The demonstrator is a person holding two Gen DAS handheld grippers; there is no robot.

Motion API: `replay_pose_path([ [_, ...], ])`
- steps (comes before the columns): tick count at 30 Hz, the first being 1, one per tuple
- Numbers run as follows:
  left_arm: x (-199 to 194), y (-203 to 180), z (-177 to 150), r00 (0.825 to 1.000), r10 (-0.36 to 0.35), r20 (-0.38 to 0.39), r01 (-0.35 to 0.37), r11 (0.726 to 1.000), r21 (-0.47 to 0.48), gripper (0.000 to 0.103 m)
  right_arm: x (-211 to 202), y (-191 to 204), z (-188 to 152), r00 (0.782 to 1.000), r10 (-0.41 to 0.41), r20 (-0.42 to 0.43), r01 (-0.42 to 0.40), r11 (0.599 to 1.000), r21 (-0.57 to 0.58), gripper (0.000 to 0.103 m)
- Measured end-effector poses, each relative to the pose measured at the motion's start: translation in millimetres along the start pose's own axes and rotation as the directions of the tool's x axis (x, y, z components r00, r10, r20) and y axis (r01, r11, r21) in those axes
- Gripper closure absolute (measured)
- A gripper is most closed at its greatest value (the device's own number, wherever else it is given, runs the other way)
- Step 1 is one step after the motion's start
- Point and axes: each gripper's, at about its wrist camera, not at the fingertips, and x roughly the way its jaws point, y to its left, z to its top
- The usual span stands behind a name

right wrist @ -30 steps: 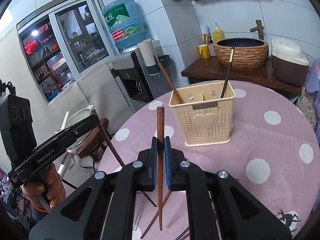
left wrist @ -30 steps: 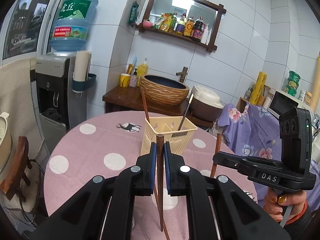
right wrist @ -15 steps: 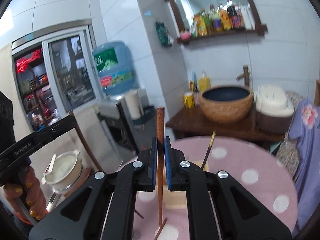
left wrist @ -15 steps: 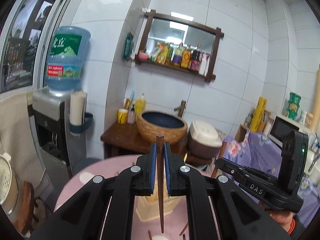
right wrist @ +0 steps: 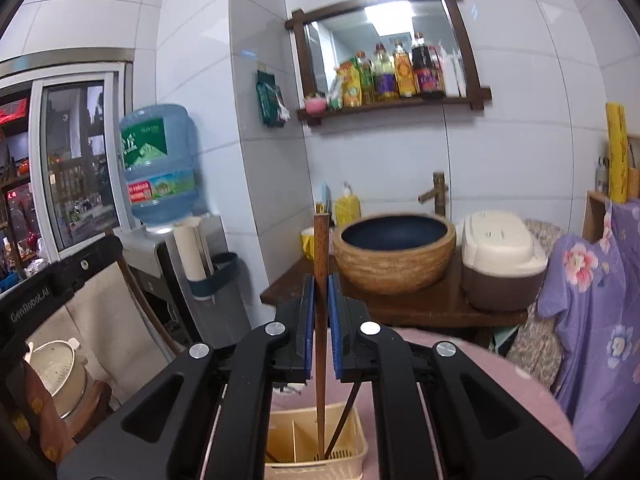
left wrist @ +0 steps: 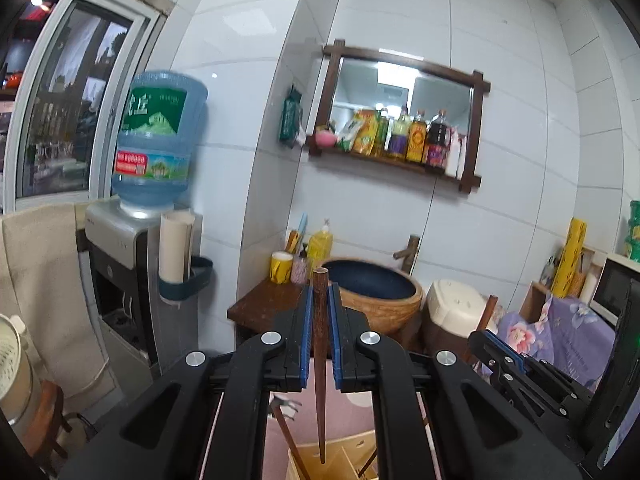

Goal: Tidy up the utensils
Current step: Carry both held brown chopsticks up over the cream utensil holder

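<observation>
Left tool (left wrist: 320,316) clamped on dark brown wooden chopstick (left wrist: 319,380), upright above cream perforated plastic utensil basket (left wrist: 340,458); right tool (right wrist: 320,304) clamped on second wooden chopstick (right wrist: 320,360), tip inside basket compartment.

Two claws (left wrist: 320,316), four chopsticks (right wrist: 320,320), one utensil basket (right wrist: 348,456), one basin (right wrist: 394,252).

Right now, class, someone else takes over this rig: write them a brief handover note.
Left claw: shut on a brown chopstick, tip over the beige holder.
Right claw: shut on another chopstick, tip reaching into the holder.
Done: the holder has some utensils in it.
Left: release both chopsticks into a compartment. The table is mostly out of view, so check it for leftovers.
</observation>
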Motion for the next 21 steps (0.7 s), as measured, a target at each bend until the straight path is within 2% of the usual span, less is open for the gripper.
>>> replay_pose_path([
  [10,27.2,21.1,-68.5,0.985,-0.009,-0.169,0.000,0.999,-0.052,0.094,28.1,-20.2,-55.1,0.992,-0.010,-0.123,0.017,0.998,0.052,0.095],
  [16,35.3,29.4,-90.9,0.976,-0.002,-0.217,-0.010,0.998,-0.058,0.094,33.5,-28.9,-71.9,0.988,-0.016,-0.157,0.027,0.997,0.071,0.095],
  [21,31.9,30.4,-94.0,0.978,-0.014,-0.209,0.003,0.999,-0.053,0.094,31.7,-29.9,-79.7,0.987,-0.008,-0.158,0.021,0.997,0.078,0.095],
])
